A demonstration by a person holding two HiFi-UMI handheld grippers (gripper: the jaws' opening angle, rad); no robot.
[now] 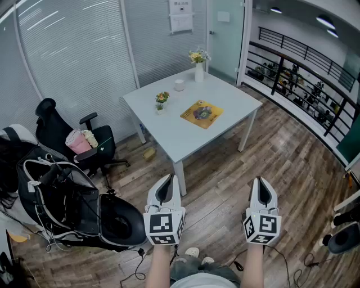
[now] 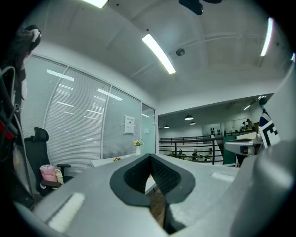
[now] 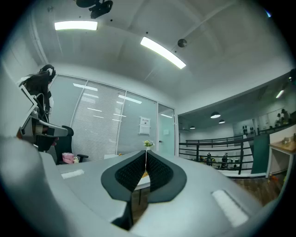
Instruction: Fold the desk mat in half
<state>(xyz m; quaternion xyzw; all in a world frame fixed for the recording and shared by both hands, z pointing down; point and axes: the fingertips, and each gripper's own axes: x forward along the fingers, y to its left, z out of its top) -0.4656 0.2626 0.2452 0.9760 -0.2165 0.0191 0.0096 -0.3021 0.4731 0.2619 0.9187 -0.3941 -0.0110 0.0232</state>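
On the white worktop (image 1: 169,130), well ahead of the left gripper (image 1: 167,179) and right gripper (image 1: 261,181), lies the yellow desk mat (image 1: 201,113); both pairs of jaws are together, empty.

A wood-plank floor (image 1: 281,163) fills the lower and right parts of the head view. A white table (image 1: 169,126) stands at top centre, set cornerwise. Behind it, at upper left, runs a glass wall with closed blinds (image 1: 73,50). A paper notice (image 1: 181,16) hangs at top centre, beside a glass door (image 1: 225,34). A black office chair (image 1: 59,132) sits at the left. A black railing (image 1: 304,64) crosses the upper right. Strip lights (image 2: 158,53) glow on the white ceiling.
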